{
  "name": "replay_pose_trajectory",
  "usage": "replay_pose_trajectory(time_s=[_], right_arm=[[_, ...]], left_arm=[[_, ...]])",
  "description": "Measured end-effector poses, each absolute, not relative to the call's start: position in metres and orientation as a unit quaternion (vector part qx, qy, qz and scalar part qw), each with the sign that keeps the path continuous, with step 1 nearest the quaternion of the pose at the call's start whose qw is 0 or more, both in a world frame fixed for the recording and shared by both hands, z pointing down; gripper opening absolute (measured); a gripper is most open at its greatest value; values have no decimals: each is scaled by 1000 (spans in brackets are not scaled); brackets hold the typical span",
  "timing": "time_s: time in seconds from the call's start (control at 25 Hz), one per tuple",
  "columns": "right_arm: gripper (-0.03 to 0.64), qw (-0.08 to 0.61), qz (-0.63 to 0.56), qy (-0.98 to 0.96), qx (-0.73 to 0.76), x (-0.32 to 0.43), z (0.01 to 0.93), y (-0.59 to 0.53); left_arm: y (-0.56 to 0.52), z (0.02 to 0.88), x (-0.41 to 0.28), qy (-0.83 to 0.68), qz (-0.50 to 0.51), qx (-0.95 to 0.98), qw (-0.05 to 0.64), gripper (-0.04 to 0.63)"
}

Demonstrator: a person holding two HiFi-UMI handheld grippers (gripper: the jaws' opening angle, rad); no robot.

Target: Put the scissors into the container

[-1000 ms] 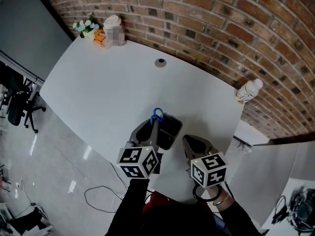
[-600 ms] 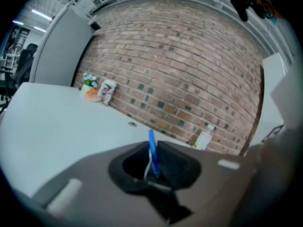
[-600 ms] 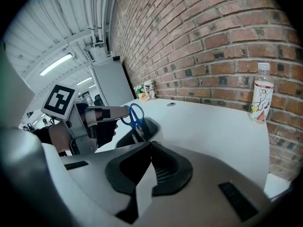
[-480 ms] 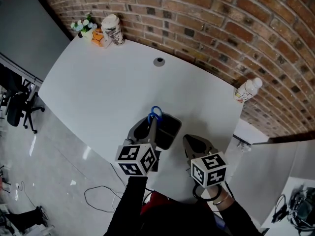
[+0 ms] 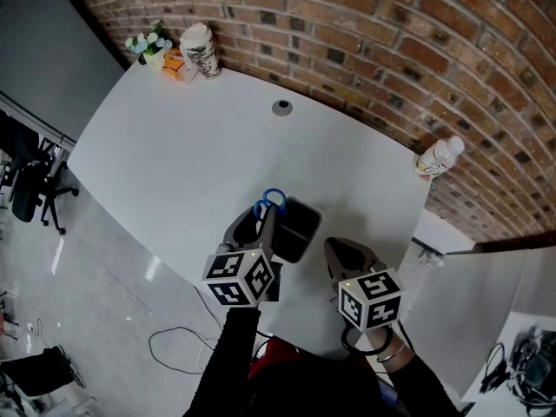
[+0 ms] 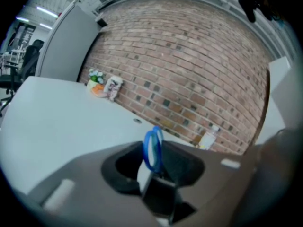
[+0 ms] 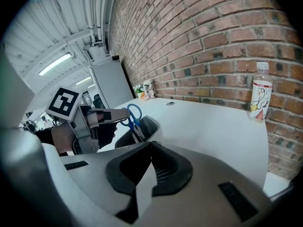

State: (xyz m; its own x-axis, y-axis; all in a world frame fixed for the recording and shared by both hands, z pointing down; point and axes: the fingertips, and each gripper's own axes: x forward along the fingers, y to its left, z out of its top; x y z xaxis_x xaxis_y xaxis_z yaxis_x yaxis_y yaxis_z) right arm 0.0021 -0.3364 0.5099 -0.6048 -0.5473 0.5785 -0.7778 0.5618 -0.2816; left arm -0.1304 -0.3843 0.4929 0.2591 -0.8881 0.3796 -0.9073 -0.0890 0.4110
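Observation:
Scissors with blue handles (image 5: 272,202) stand blades-down in the black container (image 5: 300,224) near the table's front edge, the handles sticking out above its rim. My left gripper (image 5: 261,224) is at the container's left side. Its jaws have just been opening and now stand apart around the scissors (image 6: 152,148) without pressing on them. In the right gripper view the left gripper (image 7: 111,115) sits beside the blue handles (image 7: 132,113), over the container (image 7: 150,126). My right gripper (image 5: 334,248) rests to the right of the container, shut and empty (image 7: 150,148).
A water bottle (image 5: 439,159) stands at the table's right edge by the brick wall. A cup (image 5: 198,50), flowers and a snack packet sit at the far left corner. A round grommet (image 5: 281,107) lies mid-table. An office chair (image 5: 35,189) and a cable (image 5: 174,346) are on the floor.
The left gripper's jaws have spread apart and let go of the scissors, whose blue handles have shifted slightly left. The right gripper has not moved.

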Motion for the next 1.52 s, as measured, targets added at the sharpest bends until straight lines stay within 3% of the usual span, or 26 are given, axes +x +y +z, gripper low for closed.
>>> replay_pose_trajectory(time_s=[0.24,1.52], right_arm=[[8,220,265,-855,387,0,511,-330],[9,215,249,-852,406,-5,500,-242]], left_arm=[[-375,503,-133,-608,17,732,308,137],[-274,511,-115,-569,31,752,332,140]])
